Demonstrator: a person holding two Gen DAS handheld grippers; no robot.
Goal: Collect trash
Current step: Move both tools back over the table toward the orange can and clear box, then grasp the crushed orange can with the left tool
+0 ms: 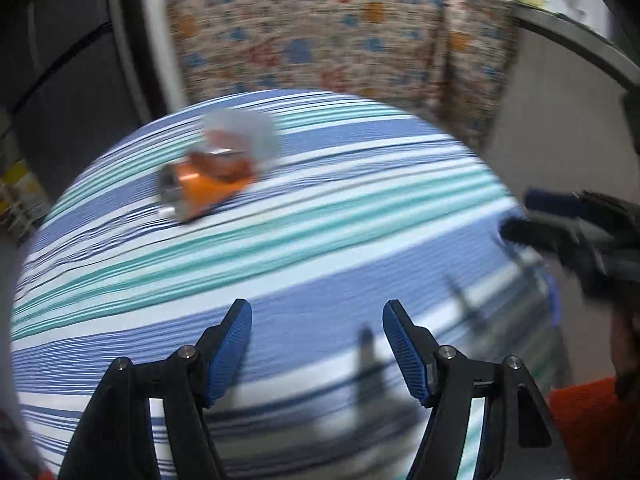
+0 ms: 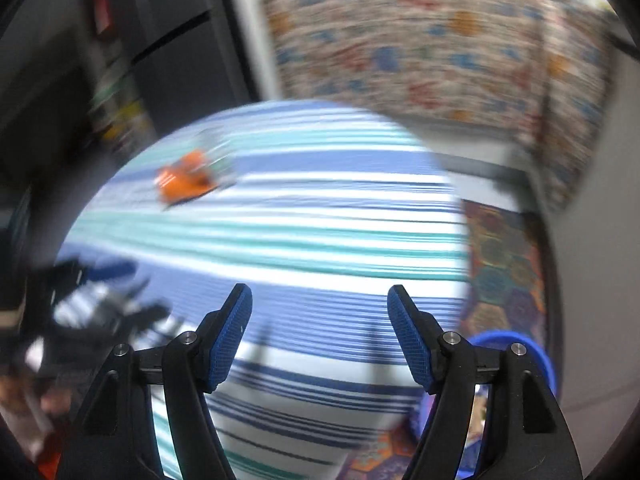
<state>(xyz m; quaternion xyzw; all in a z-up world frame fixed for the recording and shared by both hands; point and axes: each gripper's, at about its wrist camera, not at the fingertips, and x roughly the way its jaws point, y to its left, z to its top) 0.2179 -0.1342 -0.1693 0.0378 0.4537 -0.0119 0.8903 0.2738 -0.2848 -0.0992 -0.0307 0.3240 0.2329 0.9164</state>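
An orange can [image 1: 204, 184] lies on its side on the striped cloth [image 1: 320, 240] of a round table, with a pale crumpled piece [image 1: 244, 134] right behind it. In the right wrist view the same orange can [image 2: 182, 180] lies far left on the striped cloth [image 2: 320, 232]. My left gripper [image 1: 317, 312] hangs open above the cloth's near part, nothing between its blue pads. My right gripper [image 2: 319, 298] is open and empty too. Each gripper shows blurred in the other's view: the right gripper [image 1: 560, 224] at the right edge, the left gripper [image 2: 108, 292] at the left.
A blue bin [image 2: 532, 356] stands on the patterned floor mat [image 2: 504, 260] to the right of the table. Behind the table hangs a floral cloth [image 1: 320, 28] over furniture. Dark cabinets [image 2: 140, 40] stand to the left. Both views are motion-blurred.
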